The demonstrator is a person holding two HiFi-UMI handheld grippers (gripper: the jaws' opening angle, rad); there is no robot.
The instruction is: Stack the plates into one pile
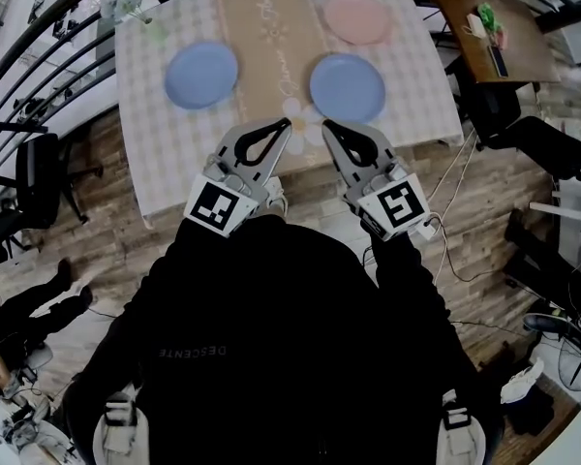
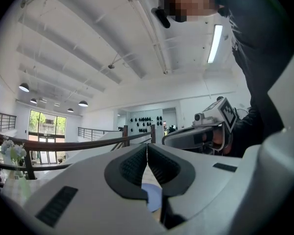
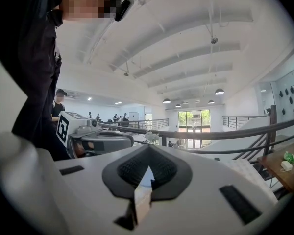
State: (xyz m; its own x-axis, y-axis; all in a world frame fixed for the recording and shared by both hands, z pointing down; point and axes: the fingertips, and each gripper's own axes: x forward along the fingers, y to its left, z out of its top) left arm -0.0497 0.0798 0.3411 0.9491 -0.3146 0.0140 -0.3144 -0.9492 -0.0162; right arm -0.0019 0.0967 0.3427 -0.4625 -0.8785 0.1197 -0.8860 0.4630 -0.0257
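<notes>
The left gripper (image 1: 283,126) (image 2: 147,147) is seen with its jaws pressed together and nothing caught between them, and the right gripper (image 1: 329,127) (image 3: 148,154) is likewise clenched on nothing. Both are held side by side, tips angled toward each other, over the near edge of the table (image 1: 165,168), at the near end of the beige runner (image 1: 261,27) that is laid down the middle of the checked cloth. The right blue plate (image 1: 347,86) is found just beyond the right gripper's tips, at the runner's right border and untouched. The left blue plate (image 1: 201,75) is set farther off, beyond and to the left of the left gripper, on the cloth left of the runner. The pink plate (image 1: 356,18) is placed toward the far edge, beyond the right blue plate. The three plates are kept apart, none stacked. A vase of flowers (image 1: 136,3) is seen at the far left corner.
</notes>
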